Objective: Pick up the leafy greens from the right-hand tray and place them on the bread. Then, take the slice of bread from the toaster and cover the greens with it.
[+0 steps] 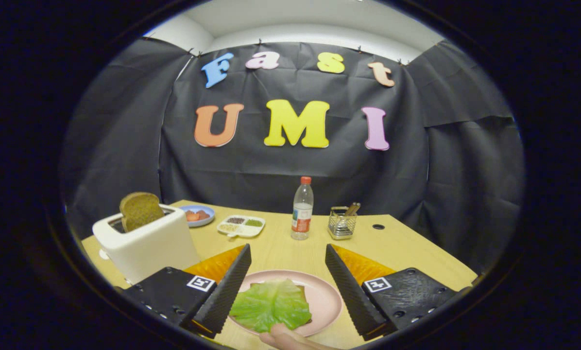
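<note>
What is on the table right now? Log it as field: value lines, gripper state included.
gripper: open, fingers apart on either side of the plate
plate: pink, between the fingers
greens: leaf lying on the bread on the plate
bread slice: brown, standing up in the toaster
toaster: white, ahead of the left finger
hand: fingertip at the plate's near edge
beyond: bottle, wire basket

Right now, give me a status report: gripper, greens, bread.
Gripper open, holding nothing. Leafy greens lie on bread on pink plate, between the fingers. Second slice upright in toaster. A hand beside the plate.
</note>
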Available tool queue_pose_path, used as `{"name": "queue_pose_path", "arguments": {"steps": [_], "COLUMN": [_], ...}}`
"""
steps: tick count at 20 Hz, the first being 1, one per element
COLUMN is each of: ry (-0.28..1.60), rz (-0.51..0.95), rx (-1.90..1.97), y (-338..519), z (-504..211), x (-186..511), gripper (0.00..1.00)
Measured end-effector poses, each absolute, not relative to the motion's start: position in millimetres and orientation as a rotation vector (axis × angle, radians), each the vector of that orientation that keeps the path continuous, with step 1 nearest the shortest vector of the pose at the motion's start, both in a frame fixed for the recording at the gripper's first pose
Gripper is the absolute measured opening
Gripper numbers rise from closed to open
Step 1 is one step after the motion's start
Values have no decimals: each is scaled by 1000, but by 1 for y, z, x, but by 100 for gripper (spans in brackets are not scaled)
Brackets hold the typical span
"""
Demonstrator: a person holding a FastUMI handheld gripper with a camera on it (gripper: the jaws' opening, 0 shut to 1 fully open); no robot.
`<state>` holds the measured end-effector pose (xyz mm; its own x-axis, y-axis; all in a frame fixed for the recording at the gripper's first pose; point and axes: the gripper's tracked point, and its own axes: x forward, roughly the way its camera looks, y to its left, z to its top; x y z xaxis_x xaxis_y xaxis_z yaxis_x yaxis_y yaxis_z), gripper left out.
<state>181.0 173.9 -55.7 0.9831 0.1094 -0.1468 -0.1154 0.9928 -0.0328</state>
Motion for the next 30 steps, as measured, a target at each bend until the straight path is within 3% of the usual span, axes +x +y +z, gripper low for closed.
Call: {"name": "queue_pose_path", "arguments": {"steps": [15,30], "ry": [-31,157], "rz": [261,333], "rx": [-107,-166], "y": [303,423], "z": [78,-13], "x": [131,184], "gripper": [95,94]}}
